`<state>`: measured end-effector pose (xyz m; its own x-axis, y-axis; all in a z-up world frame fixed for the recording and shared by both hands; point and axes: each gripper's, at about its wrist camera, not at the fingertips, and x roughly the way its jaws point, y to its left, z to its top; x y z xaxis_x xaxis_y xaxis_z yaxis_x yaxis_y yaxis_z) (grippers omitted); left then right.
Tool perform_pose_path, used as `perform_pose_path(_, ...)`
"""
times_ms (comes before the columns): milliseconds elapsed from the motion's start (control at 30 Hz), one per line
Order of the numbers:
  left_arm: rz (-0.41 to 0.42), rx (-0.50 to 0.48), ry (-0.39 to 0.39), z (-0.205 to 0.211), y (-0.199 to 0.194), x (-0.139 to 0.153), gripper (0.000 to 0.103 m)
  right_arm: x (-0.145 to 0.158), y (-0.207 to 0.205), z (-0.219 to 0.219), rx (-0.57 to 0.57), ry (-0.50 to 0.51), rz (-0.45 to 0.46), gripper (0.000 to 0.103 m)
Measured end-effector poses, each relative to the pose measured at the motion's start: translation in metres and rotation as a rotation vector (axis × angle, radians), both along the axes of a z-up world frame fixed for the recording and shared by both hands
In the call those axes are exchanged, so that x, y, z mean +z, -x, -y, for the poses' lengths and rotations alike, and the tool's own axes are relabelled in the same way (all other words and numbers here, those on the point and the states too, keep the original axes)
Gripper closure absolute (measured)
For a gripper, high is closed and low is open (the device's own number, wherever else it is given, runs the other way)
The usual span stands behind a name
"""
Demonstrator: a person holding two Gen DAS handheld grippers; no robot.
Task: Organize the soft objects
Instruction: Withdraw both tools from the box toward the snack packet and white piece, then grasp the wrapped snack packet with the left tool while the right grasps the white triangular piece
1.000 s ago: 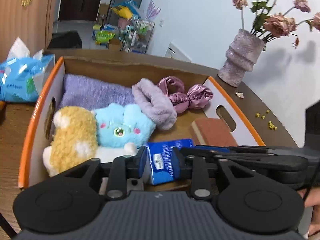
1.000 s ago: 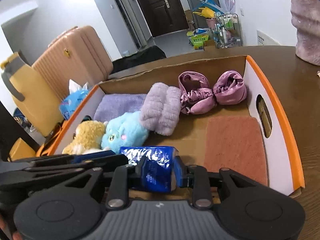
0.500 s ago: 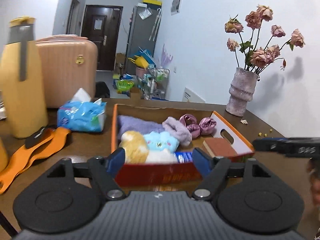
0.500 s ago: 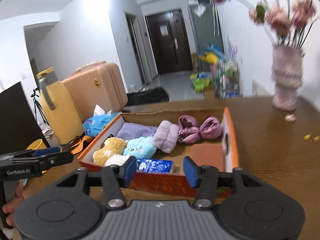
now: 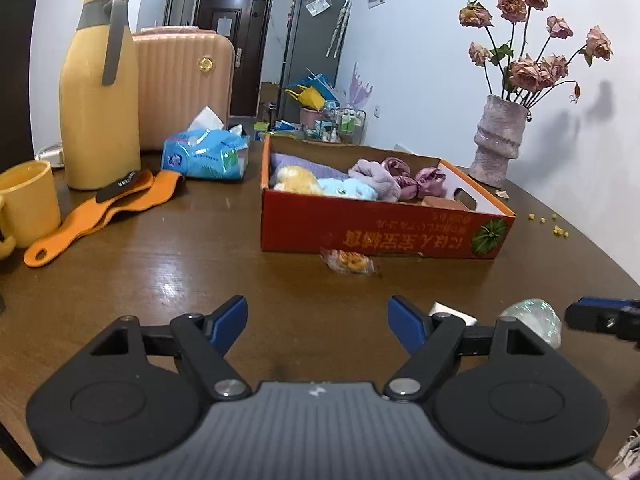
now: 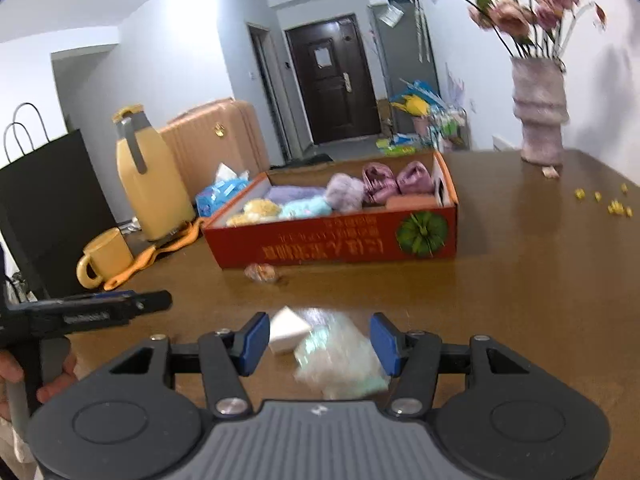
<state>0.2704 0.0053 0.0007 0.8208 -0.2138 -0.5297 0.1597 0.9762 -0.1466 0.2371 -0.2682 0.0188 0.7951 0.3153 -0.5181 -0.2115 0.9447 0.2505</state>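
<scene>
Two hand-held claws over a dark wooden table (image 5: 168,264). The left gripper (image 5: 318,322) stands wide apart with only bare tabletop between its blue pads; it holds nothing. The right gripper (image 6: 318,342) is about half spread, and its jaws frame but do not press a crinkly, iridescent clear-wrapped soft packet (image 6: 340,360) and a small white wedge-shaped block (image 6: 288,334); the block sits just inside the left pad, the packet nearer the right pad. In the left wrist view the same packet (image 5: 534,318) lies off to the right of that claw, beside the tip of the other gripper.

Well ahead of both claws stands the red-and-orange cardboard box (image 6: 340,246), already holding plush toys, a lilac fluffy band and pink satin scrunchies. A small clear-wrapped orange snack (image 5: 350,261) lies on the table just in front of its near wall.

Probable hazards: the packet is blurred, so its exact outline is uncertain. Closing now may catch block and packet together, or pinch only the slippery film so that the packet slides out on lifting. A low carry could strike the box's near wall.
</scene>
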Motion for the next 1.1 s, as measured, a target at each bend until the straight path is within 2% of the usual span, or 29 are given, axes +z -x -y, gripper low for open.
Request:
perform_pose_path(233, -0.009, -0.069, -0.025, 0.027, 0.001, -0.004, 0.024, -0.02, -0.002, -0.002, -0.012, 0.017, -0.035, 0.048)
perform_pose_path(367, -0.014, -0.075, -0.057, 0.039, -0.01, -0.009, 0.024, -0.029, -0.014, -0.004, -0.028, 0.037, -0.04, 0.049)
perform_pose_path(500, -0.027, -0.053, -0.097, 0.049, -0.034, -0.015, 0.024, -0.038, -0.035, 0.008, -0.071, -0.005, -0.049, 0.056)
perform_pose_path(600, -0.032, -0.028, -0.122, 0.055, -0.059, -0.021, 0.024, -0.04, -0.056, 0.015, -0.089, -0.012, -0.046, 0.057)
perform_pose_path(733, -0.043, -0.023, -0.108, 0.06, -0.092, -0.026, 0.024, -0.039, -0.084, 0.019, -0.097, 0.009, -0.037, 0.057)
perform_pose_path(800, -0.037, -0.03, -0.114, 0.061, -0.104, -0.027, 0.024, -0.036, -0.093, 0.02, -0.115, 0.025, -0.019, 0.056)
perform_pose_path(867, -0.045, -0.038, -0.103, 0.059, -0.115, -0.027, 0.033, -0.027, -0.097, 0.02, -0.154, 0.047, 0.044, 0.056)
perform_pose_path(967, -0.068, -0.056, -0.04, 0.054, -0.129, -0.028, 0.036, -0.014, -0.098, 0.016, -0.125, 0.039, 0.133, 0.056)
perform_pose_path(1033, -0.077, -0.064, -0.042, 0.057, -0.132, -0.03, 0.033, -0.014, -0.105, 0.013, -0.099, 0.057, 0.135, 0.056)
perform_pose_path(1100, -0.069, -0.068, -0.092, 0.064, -0.132, -0.034, 0.032, -0.021, -0.113, 0.012, -0.107, 0.068, 0.101, 0.056)
